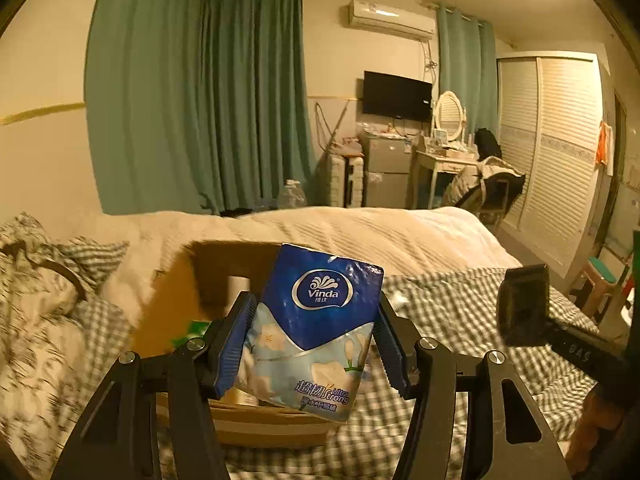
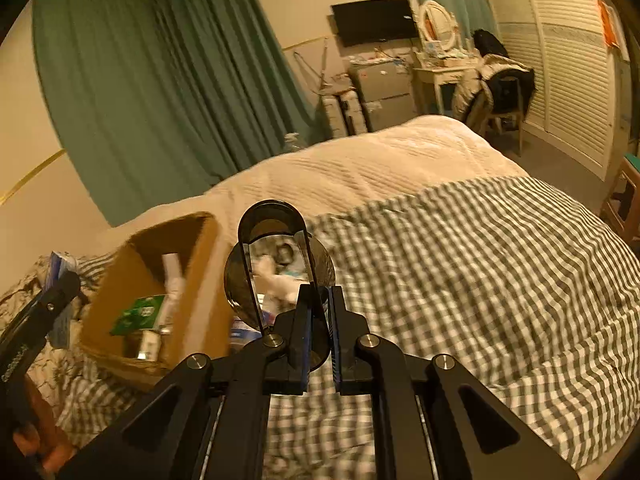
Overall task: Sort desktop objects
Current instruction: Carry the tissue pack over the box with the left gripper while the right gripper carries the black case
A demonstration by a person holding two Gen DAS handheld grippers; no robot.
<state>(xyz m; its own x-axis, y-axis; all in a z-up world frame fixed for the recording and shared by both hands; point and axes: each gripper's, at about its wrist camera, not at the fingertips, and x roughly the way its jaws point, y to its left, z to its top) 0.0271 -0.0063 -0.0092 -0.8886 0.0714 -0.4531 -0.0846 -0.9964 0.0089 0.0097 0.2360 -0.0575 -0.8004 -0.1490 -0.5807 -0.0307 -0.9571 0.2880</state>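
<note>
A blue and white Vinda tissue pack (image 1: 316, 332) is found clamped between the blue-padded fingers (image 1: 236, 344) of the left gripper (image 1: 314, 340), which stand about half open because the soft pack fills the gap; the pack is pinched at its lower half, so that its top stands free and slightly tilted above the pads. It is carried in the air directly over a brown cardboard box (image 1: 256, 428) that rests on the bed (image 1: 460, 320), a position judged to be chosen so that the pack can be released straight into the box. In the right wrist view the box (image 2: 148, 264) is seen to hold a white tube (image 2: 173, 284), a green packet (image 2: 138, 314) and a small item that cannot be identified; it is therefore judged to serve as the collecting container for the sort. The right gripper (image 2: 318, 344) is closed almost fully on the thin edge of a round, dark-framed object with a hooped stand (image 2: 276, 264), apparently a small mirror, though blur prevents certainty. A narrow grip is suited to so thin a rim. This object is held clear of the checked bedding (image 2: 500, 280), just to the right of the box, and is judged to be awaiting its turn. No desk is seen; the bed carries everything. Slippage of the glossy pack is noted as the main risk.
</note>
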